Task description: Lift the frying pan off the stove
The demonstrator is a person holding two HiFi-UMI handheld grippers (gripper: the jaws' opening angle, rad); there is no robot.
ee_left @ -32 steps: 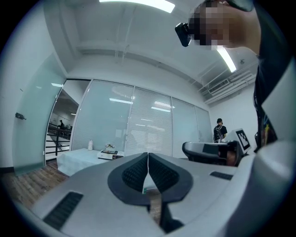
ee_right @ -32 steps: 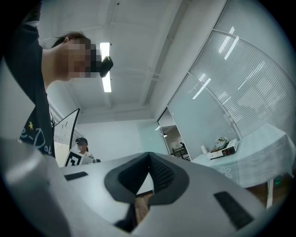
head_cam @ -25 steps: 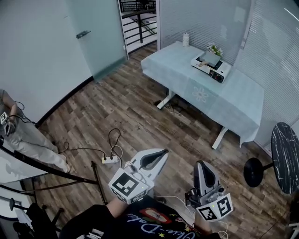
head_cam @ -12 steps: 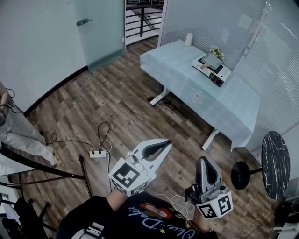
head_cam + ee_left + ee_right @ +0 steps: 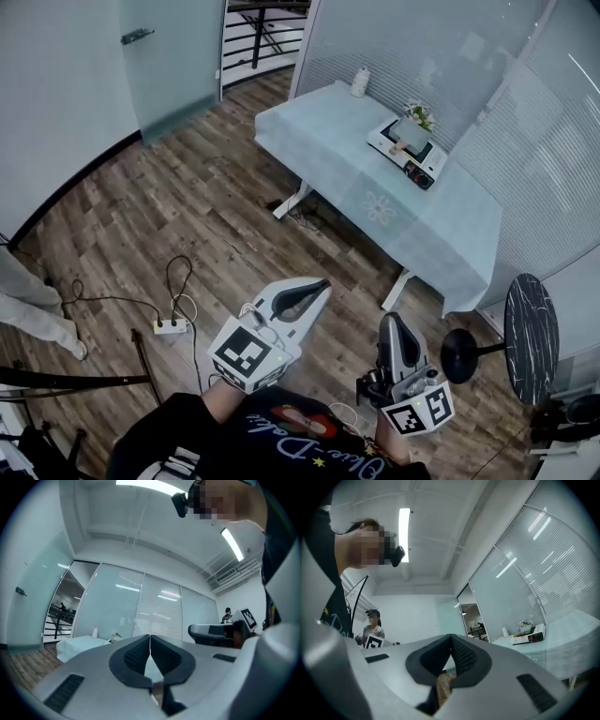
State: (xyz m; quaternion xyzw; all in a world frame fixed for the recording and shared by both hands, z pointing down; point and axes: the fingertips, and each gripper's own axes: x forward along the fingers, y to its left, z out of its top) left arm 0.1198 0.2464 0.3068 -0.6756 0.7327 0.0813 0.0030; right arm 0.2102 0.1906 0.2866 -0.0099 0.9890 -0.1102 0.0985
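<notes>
Left hand-held gripper (image 5: pixel 302 295) and right hand-held gripper (image 5: pixel 393 337), both closed, empty, side by side near chest.

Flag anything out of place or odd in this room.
Only the power strip stands out. It lies loose on the open floor, away from any wall, with its cables looped beside it. That looks like a trip hazard. On the table, nothing looks tipped or spilled.

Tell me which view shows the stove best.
Head view. The stove sits whole on the table, seen from above, far off but unobstructed. The right gripper view shows it small and side-on. The left gripper view shows the table's end, but the stove is too small to tell there.
</notes>
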